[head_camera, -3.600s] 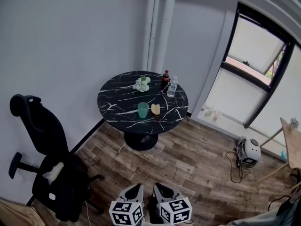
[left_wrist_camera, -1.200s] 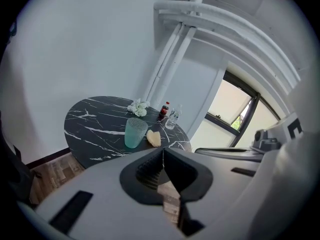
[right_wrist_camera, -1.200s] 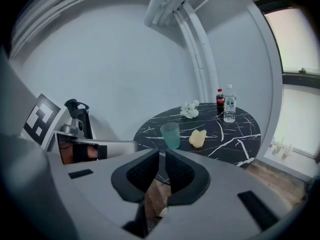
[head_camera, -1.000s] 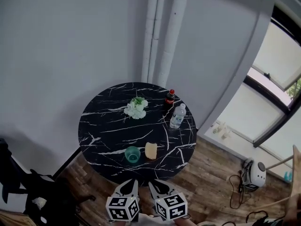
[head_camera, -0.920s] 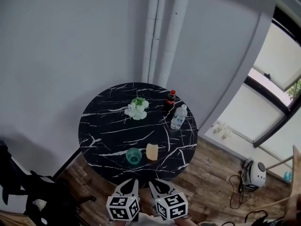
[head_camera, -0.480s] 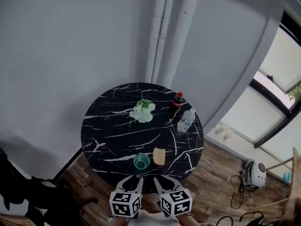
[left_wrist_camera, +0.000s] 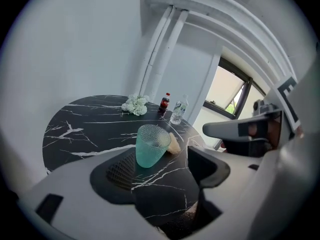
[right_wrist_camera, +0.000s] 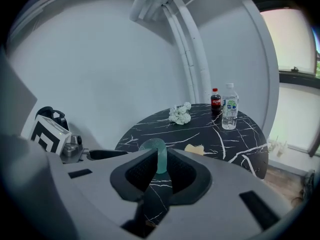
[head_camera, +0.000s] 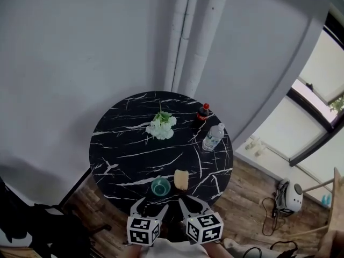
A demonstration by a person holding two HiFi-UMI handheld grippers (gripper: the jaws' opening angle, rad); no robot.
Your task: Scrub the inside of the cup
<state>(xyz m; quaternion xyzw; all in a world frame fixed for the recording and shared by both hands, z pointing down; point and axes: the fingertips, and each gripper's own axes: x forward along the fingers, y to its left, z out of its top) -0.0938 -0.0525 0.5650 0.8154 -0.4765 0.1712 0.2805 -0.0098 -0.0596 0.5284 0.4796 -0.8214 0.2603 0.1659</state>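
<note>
Standing on desk (head_camera: pixel 118 144): one cup (head_camera: pixel 160 186), one sponge (head_camera: pixel 181 179) just right, one flower bunch (head_camera: pixel 162 127), one cola bottle (head_camera: pixel 202 112) and one water bottle (head_camera: pixel 213 137) far right. Left gripper (head_camera: pixel 152 204) near the cup, jaws just opened, empty; right gripper (head_camera: pixel 185 203) pressed together.

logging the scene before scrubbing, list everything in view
table: 1, black marble, centre
cup: 1, teal, table's near edge
sponge: 1, yellow, right of cup
flowers: 1 bunch, white, table's far half
cola bottle: 1, dark, table's far right
water bottle: 1, clear, beside cola bottle
pipes: at least 2, white, back wall
chair: 1, black, lower left
appliance: 1, white, floor at right
left gripper: 1, grey, fingers have just been opening, nothing gripped, cup ahead
right gripper: 1, grey, fingers shut, empty
</note>
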